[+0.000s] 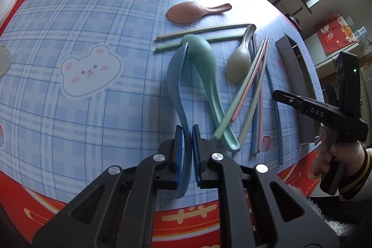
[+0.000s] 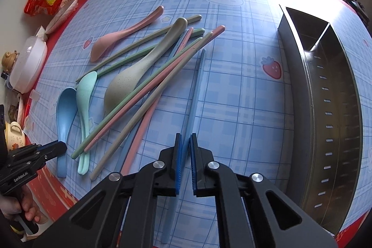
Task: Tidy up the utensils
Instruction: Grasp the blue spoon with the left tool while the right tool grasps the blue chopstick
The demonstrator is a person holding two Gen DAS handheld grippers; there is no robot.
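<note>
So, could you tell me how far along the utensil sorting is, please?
Nothing looks sorted yet: the metal holder appears empty. In hand: the left gripper is shut on the blue spoon, the right gripper on a blue chopstick. The other spoons and chopsticks remain on the table.

Both wrist cameras look steeply down along their claws, close above the desk [image 1: 93, 15]; both views share the scattered utensils [image 2: 139, 76] and the metal holder [image 2: 325, 108].
</note>
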